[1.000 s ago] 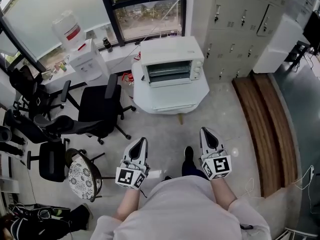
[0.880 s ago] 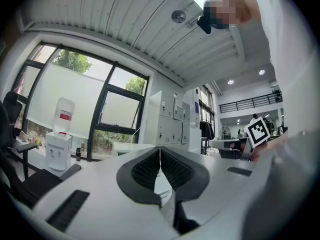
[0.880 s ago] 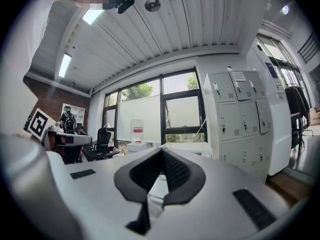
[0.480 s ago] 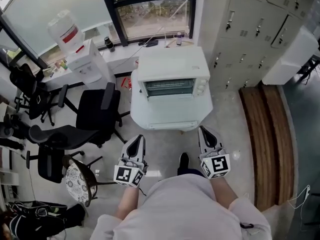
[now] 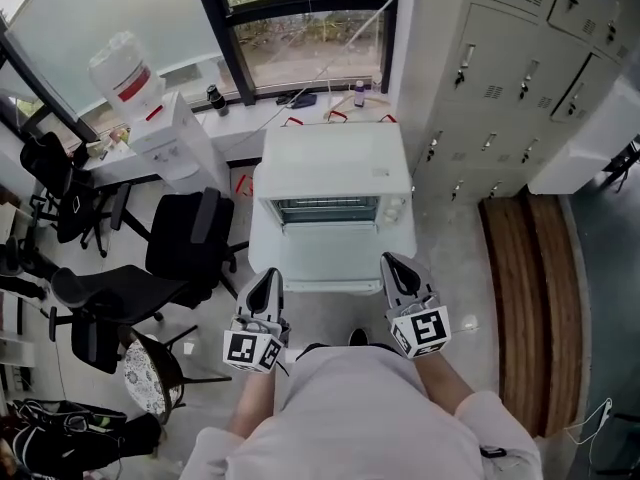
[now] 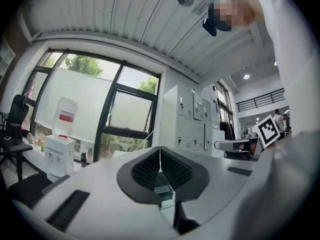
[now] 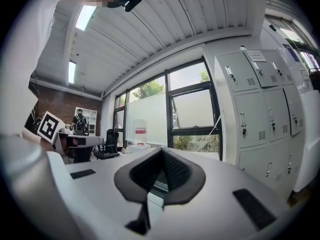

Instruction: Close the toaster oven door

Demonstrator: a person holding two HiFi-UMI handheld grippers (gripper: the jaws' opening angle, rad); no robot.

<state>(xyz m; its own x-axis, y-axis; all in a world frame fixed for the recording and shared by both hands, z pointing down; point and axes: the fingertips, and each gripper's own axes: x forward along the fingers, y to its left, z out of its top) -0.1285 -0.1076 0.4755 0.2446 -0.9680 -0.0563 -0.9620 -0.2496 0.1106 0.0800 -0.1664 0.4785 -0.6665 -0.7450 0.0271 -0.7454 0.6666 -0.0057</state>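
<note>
Stance: we are standing at the open front of the toaster oven (image 5: pixel 330 163), holding both grippers level and pointing at it.
Left gripper (image 5: pixel 266 276): jaws are meeting pad to pad in the left gripper view, with nothing between them.
Right gripper (image 5: pixel 392 262): same in the right gripper view; jaws together, carrying nothing.
Where the oven is: it is sitting on a white table (image 5: pixel 403 240) below the window, with lockers (image 5: pixel 500 78) to its right and an office chair (image 5: pixel 185 233) to its left.
Door (image 5: pixel 330 255): we are seeing it dropped forward toward us, lying roughly flat in front of the chamber (image 5: pixel 328 211). The task is not yet done.
Key relation: the door is lying straight ahead of both grippers and between them. Its long axis is running left to right across our view, square to the way the grippers are pointing. Its free edge is the near one; we are judging the hinge to be at the far, lower edge.
Nearer hand: the right tip is looking slightly closer to the door's near corner. The difference is small, and either could get under the edge.
Look of the oven: white boxy body, dark chamber with a wire rack showing, control panel (image 5: pixel 396 208) at the right of the front.
Doubt: white door on white table; we are not finding its exact outline or handle.
Coming move, our judgement: lift the near edge up and away.
</note>
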